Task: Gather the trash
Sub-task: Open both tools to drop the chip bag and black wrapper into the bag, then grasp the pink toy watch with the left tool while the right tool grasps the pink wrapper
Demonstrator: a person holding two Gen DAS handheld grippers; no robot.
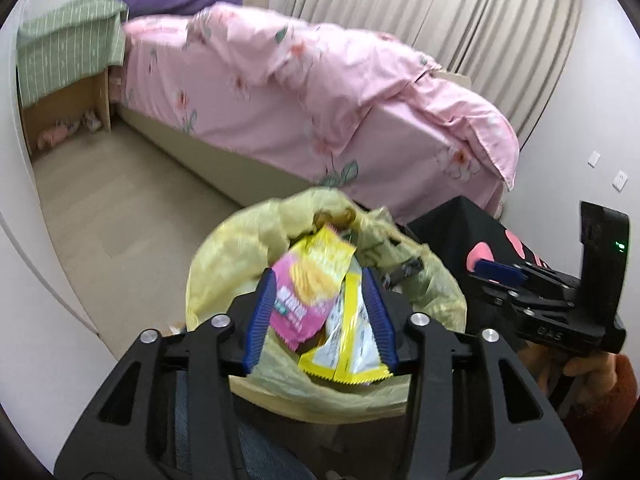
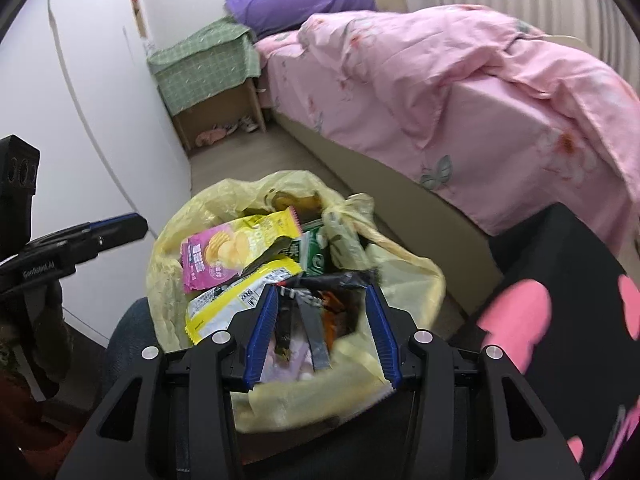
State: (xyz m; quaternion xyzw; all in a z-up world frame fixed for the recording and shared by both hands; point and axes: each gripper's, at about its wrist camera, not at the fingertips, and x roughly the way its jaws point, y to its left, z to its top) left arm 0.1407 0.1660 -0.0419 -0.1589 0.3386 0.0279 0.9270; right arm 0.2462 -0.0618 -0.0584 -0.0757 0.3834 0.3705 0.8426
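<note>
A yellow plastic trash bag (image 1: 224, 264) (image 2: 400, 280) stands with its mouth wide, right below both grippers. Inside lie a pink chip wrapper (image 1: 304, 280) (image 2: 216, 252), a yellow-and-white wrapper (image 1: 352, 344) (image 2: 232, 296), a green pack (image 2: 316, 256) and dark wrappers (image 2: 316, 320). My left gripper (image 1: 322, 312) hangs over the mouth, open, the pink and yellow wrappers showing loose in the gap between its blue pads. My right gripper (image 2: 322, 328) is open too, above the dark wrappers, gripping nothing. Each gripper shows from the side in the other's view: the right gripper (image 1: 500, 270), the left gripper (image 2: 120, 228).
A bed with a pink floral duvet (image 1: 320, 92) (image 2: 460, 92) runs behind the bag. A black cloth with pink shapes (image 1: 488, 248) (image 2: 560, 300) stands to the right. A nightstand under green cloth (image 1: 68, 52) (image 2: 204, 64) sits far back. White wall panels (image 2: 92, 100) are left. A hand in a red sleeve (image 1: 592, 372) holds the right gripper.
</note>
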